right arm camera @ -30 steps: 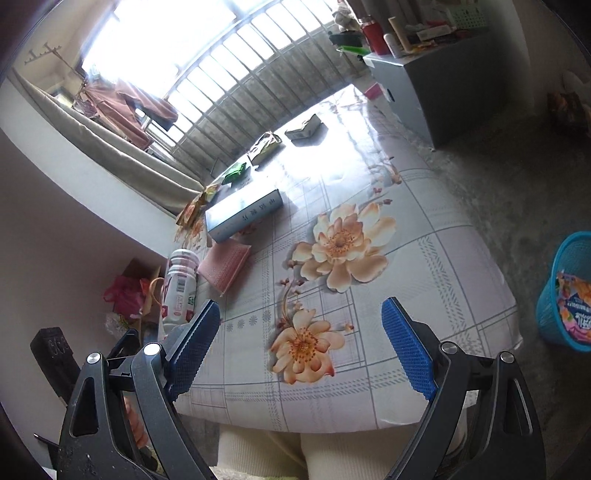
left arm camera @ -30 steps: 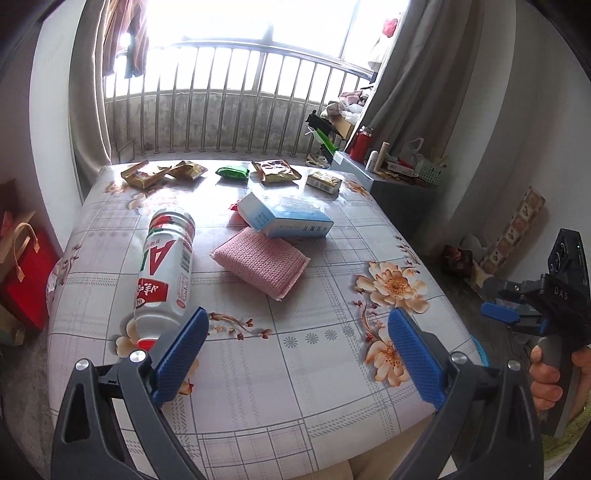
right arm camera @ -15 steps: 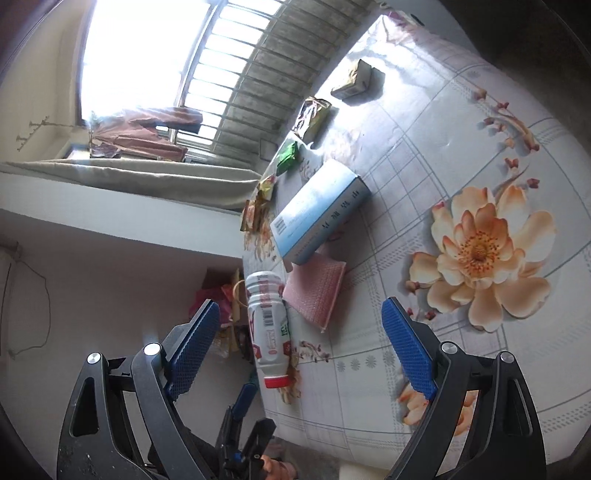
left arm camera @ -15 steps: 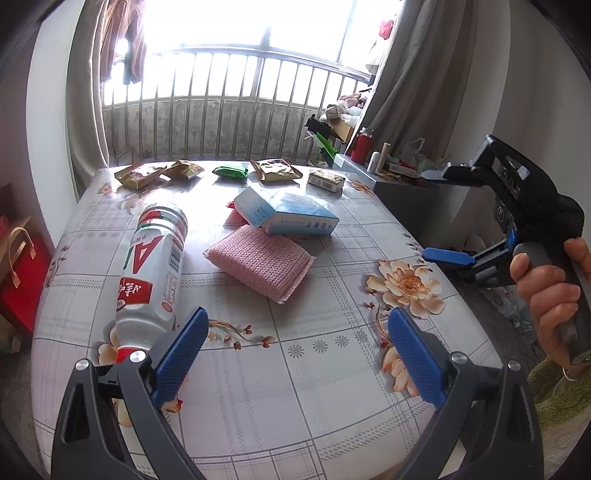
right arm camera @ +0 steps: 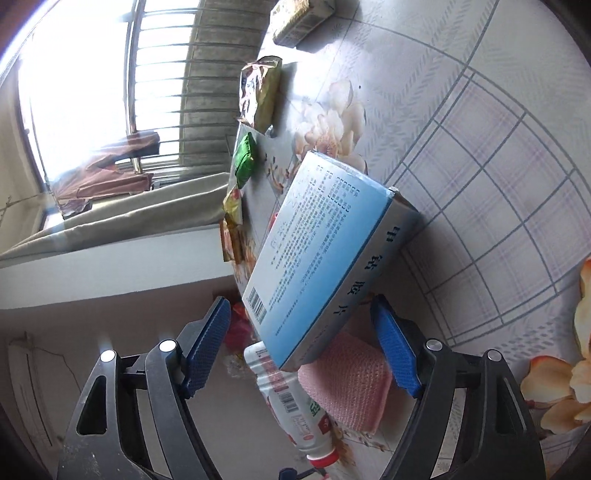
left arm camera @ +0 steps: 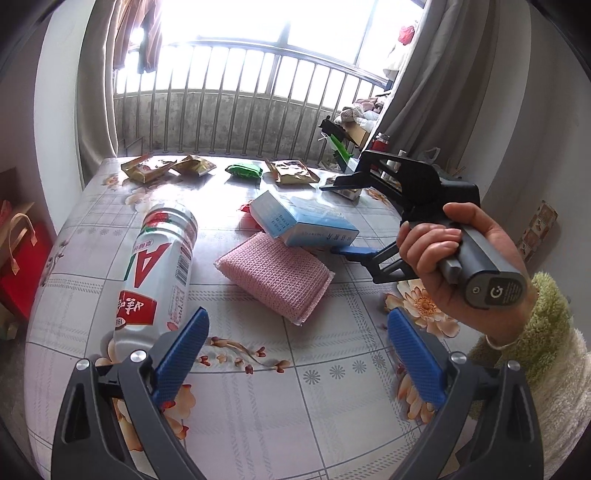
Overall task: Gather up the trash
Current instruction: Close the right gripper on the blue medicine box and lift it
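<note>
A light blue box (left arm camera: 303,221) lies mid-table, resting partly on a pink knitted pad (left arm camera: 273,277). A white and red bottle (left arm camera: 159,273) lies on its side at the left. Several snack wrappers (left arm camera: 291,171) and a green packet (left arm camera: 243,170) lie along the far edge. My right gripper (right arm camera: 301,350) is open, rolled on its side, its jaws on either side of the near end of the blue box (right arm camera: 325,251) without touching it. It also shows in the left wrist view (left arm camera: 336,218). My left gripper (left arm camera: 295,354) is open and empty above the near table, beside the bottle.
The table (left arm camera: 258,406) has a floral checked cloth. A red bag (left arm camera: 18,258) stands on the floor at the left. A railing and curtains are behind. A small foil pack (right arm camera: 303,18) lies at the far right of the table.
My right gripper has swung in over the table, rolled sideways and closed in on the blue box. My left gripper has edged forward a little.
</note>
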Tool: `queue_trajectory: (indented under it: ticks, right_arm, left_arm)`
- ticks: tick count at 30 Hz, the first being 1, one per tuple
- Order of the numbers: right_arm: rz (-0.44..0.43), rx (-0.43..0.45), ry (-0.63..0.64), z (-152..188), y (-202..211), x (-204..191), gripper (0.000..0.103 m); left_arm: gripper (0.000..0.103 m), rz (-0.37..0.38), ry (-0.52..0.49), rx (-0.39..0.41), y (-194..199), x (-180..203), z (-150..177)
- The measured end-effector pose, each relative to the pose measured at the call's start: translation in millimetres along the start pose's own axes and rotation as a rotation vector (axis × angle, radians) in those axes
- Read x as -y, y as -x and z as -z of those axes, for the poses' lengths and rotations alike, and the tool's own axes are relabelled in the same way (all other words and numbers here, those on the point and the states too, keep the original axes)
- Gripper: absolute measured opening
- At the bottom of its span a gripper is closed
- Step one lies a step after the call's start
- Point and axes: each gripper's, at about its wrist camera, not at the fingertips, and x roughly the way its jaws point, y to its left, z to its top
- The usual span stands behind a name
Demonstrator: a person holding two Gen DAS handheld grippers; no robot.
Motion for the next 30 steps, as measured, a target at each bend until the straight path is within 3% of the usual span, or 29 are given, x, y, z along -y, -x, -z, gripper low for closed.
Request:
queue_trajectory:
  ticks: [3, 5, 6, 10, 12, 18, 19, 20, 22, 26, 30]
  right_arm:
    - [-0.022, 0.014, -0.044, -6.0, -6.4, 7.8, 0.054]
    - [-0.039, 0.014, -0.067, -7.7, -6.9, 15.2, 0.034]
    - [-0.057, 0.013, -0.081, -8.3, -6.1, 19.6, 0.033]
    - [-0.154, 0.016, -0.122, -12.1, 6.6, 33.9, 0.006]
    - [-0.188, 0.017, -0.132, -14.6, 15.6, 38.6, 0.002]
    - [-0.237, 0.028, -0.146, -18.5, 45.8, 50.3, 0.003]
    - [-0.237, 0.029, -0.152, -18.2, 48.0, 50.5, 0.010]
    - [-0.232, 0.029, -0.161, -18.7, 49.0, 50.0, 0.030]
    - [-0.216, 0.028, -0.167, -23.8, 40.4, 46.2, 0.055]
    - [-0.183, -0.013, -0.183, -26.9, 9.3, 31.0, 0.065]
    - [-0.158, -0.066, -0.222, -28.3, -18.8, 25.6, 0.064]
  left_arm:
    - [0.088, 0.017, 0.015, 0.002, -3.3, -1.7, -4.4]
    - [0.086, 0.028, 0.022, -0.001, -5.9, -2.7, -7.0]
    - [0.086, 0.030, 0.024, -0.003, -7.8, -3.1, -8.2]
    - [0.086, 0.027, 0.024, -0.007, -12.4, -3.3, -11.0]
    - [0.086, 0.027, 0.031, -0.011, -14.7, -2.9, -12.2]
    - [0.086, 0.017, 0.033, -0.012, -18.4, -1.5, -12.6]
    - [0.086, 0.015, 0.035, -0.015, -19.7, -1.6, -12.5]
    - [0.086, 0.015, 0.038, -0.019, -21.0, -1.5, -12.1]
    - [0.086, 0.012, 0.043, -0.026, -21.9, -0.4, -11.7]
    - [0.086, 0.006, 0.030, -0.018, -18.3, 1.6, -12.8]
    - [0.086, -0.007, 0.017, -0.011, -13.7, -0.4, -14.9]
